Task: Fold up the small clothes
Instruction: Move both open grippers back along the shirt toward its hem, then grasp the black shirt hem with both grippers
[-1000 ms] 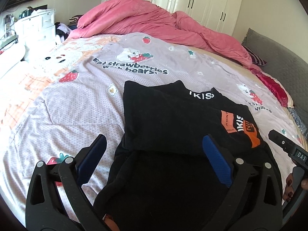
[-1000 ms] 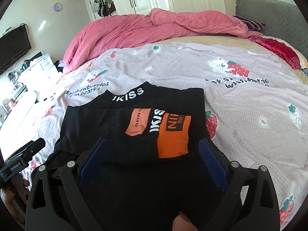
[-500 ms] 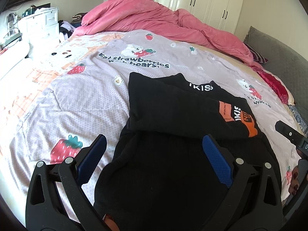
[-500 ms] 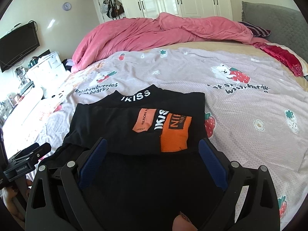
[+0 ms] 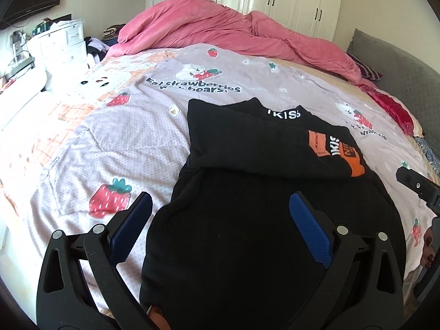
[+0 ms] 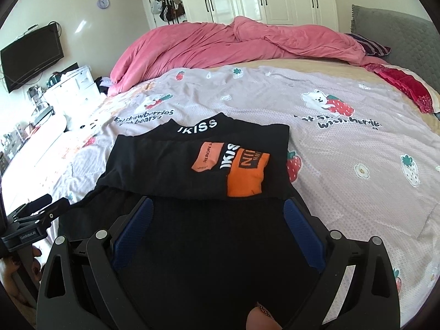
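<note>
A black garment [image 5: 261,220] with white lettering and orange patches lies on the bed; its upper part is folded over the lower part. It also shows in the right wrist view [image 6: 209,181]. My left gripper [image 5: 220,206] is open and empty, above the garment's near left part. My right gripper [image 6: 217,211] is open and empty, above the garment's near part, just short of the fold edge. The right gripper's body shows at the right edge of the left wrist view [image 5: 418,187]. The left gripper's body shows at the left edge of the right wrist view [image 6: 35,220].
The bed has a lilac strawberry-print sheet [image 5: 123,137]. A pink duvet [image 5: 233,35] is heaped at the far side. A red cloth [image 6: 404,85] lies at the far right by a grey headboard [image 6: 398,33]. White drawers [image 5: 60,44] stand at the left.
Both grippers have pulled back towards me and risen a little, so the garment sits farther away in view. The garment has not moved. Both grippers stay open.
</note>
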A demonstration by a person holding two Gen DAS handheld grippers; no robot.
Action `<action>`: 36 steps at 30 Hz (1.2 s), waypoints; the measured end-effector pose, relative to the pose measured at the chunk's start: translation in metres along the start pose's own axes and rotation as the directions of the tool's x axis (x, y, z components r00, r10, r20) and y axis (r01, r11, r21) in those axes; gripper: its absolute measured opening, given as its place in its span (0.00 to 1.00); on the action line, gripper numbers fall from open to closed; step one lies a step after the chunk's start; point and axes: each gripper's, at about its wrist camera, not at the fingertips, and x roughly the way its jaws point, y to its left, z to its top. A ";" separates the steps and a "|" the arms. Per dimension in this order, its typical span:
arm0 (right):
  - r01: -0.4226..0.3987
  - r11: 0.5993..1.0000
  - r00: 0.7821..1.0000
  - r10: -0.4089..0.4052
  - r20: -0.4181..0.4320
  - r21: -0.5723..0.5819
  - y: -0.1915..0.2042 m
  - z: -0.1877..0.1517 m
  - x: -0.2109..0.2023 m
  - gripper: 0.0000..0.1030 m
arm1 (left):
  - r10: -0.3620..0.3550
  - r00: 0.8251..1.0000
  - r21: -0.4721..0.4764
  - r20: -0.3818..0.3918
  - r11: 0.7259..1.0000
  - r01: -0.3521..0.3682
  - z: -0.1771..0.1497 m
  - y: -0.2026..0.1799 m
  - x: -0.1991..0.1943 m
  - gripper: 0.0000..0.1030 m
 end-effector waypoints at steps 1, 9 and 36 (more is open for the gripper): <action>-0.001 1.000 1.000 0.001 -0.001 -0.003 0.000 -0.002 -0.002 0.92 | 0.003 1.000 0.000 -0.002 1.000 -0.003 -0.003 0.000 -0.001 0.91; -0.007 1.000 1.000 0.007 -0.014 -0.008 -0.004 -0.010 -0.013 0.92 | 0.026 0.999 -0.001 -0.023 1.000 -0.026 -0.015 0.004 -0.011 0.91; 0.036 0.998 0.986 -0.044 -0.161 -0.049 -0.029 -0.067 -0.024 0.92 | 0.067 0.989 -0.043 -0.131 0.996 -0.073 -0.057 0.027 -0.022 0.91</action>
